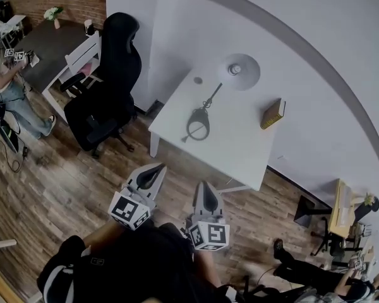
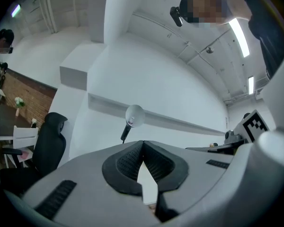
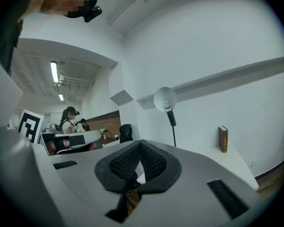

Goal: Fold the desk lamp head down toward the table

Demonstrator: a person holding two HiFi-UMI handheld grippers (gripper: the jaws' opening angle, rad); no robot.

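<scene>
The desk lamp stands upright on the white table (image 1: 240,150), its round white head (image 1: 239,72) raised on a thin dark arm above a ring-shaped base (image 1: 198,124). In the left gripper view the lamp head (image 2: 134,115) shows beyond the jaws, and in the right gripper view the lamp head (image 3: 164,99) stands up ahead as well. My left gripper (image 1: 154,171) and right gripper (image 1: 205,188) hang side by side over the wooden floor, short of the table's near edge. Both are shut with nothing between the pads, as the left gripper (image 2: 142,144) and right gripper (image 3: 140,144) show close up.
A brown book (image 1: 273,113) stands on the table right of the lamp. A black office chair (image 1: 107,84) sits left of the table, with a white chair and dark desk (image 1: 54,46) behind it. People stand at far left (image 1: 9,90) and lower right (image 1: 316,273).
</scene>
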